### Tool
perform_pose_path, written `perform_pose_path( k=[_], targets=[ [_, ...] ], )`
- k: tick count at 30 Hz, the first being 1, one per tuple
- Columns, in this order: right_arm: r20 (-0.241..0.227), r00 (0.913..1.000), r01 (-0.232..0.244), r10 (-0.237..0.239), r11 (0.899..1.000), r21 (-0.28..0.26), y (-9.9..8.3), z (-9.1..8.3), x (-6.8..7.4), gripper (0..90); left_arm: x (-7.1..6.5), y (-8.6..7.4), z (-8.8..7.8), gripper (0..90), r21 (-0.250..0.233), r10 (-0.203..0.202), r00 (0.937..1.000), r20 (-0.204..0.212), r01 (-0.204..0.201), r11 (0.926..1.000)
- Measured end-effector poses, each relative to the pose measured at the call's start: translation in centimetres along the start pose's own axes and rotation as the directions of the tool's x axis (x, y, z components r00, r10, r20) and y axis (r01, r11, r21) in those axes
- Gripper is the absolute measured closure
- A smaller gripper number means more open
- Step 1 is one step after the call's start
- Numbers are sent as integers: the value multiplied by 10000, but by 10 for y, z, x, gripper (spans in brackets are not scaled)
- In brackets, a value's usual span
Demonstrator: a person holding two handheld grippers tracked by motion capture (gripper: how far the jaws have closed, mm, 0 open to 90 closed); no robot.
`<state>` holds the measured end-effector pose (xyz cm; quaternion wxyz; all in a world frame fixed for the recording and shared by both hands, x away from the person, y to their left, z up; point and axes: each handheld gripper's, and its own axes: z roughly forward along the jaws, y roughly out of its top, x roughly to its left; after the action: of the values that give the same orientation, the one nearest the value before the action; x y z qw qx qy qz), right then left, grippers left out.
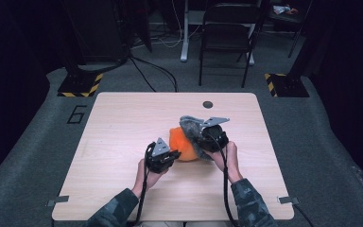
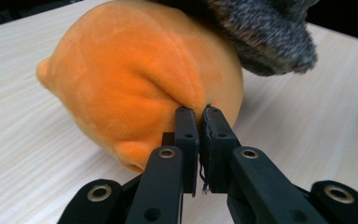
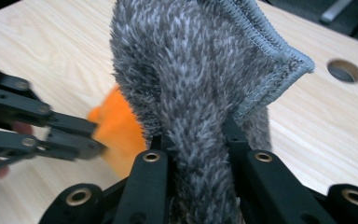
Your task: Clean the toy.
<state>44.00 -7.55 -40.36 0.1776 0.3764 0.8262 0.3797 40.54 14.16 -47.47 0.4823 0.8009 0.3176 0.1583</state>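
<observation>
- Orange plush toy (image 1: 182, 144) lies near the middle of the light wooden table (image 1: 123, 123) in the high view, with a grey fuzzy cloth (image 1: 191, 126) draped over its far right side. The left gripper (image 1: 172, 155) meets the toy from its near left, and the right gripper (image 1: 207, 138) holds the cloth from the right, so the toy sits between the two hands.
- Seen from the left gripper view, the left gripper (image 2: 199, 112) has its jaws pressed together on a pinch of the plush toy's (image 2: 135, 79) orange skin, low on the rounded flank. The toy's long axis runs across this view, a small nub at its left end, and the grey cloth (image 2: 265, 32) overhangs its upper right.
- Seen from the right gripper view, the right gripper (image 3: 198, 135) is clamped on the grey cloth (image 3: 200, 70), which stands up out of the jaws as a thick fold with a stitched hem at the upper right. The plush toy (image 3: 119, 130) peeks out orange to the left behind it, and the left gripper (image 3: 81, 140) reaches in from that side.
- Judging by this, the coming move turns on the cloth lying above and to the right of the toy: the right hand is the nearer one to draw it, while the left pins the toy in place.
</observation>
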Motion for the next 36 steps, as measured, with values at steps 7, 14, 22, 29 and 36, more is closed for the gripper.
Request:
perform_pose_path(
  k=[7, 14, 22, 29, 36],
  targets=[
    [112, 9994, 316, -322, 9984, 475, -6, 19, 11, 767, 1, -1, 2, 859, 84, -45, 10000, 79, 45, 10000],
    [602, 9982, -65, 10, 9957, 925, -15, 22, -10, 768, 3, -2, 2, 858, 107, 29, 10000, 38, -29, 9999],
    [952, 9933, -803, 655, 9837, 1610, -30, 32, -32, 768, 4, -3, 3, 857, 210, 66, 9999, 115, -69, 9998],
    [1184, 9883, -1217, 959, 9645, 2343, -45, 43, -48, 768, 2, -4, 4, 857, 123, 113, 9999, 126, -114, 9999],
    [1187, 9861, -1425, 1160, 9585, 2470, -44, 39, -54, 765, 2, -3, 4, 857, 82, 271, 9996, 75, -271, 9996]
  ],
)
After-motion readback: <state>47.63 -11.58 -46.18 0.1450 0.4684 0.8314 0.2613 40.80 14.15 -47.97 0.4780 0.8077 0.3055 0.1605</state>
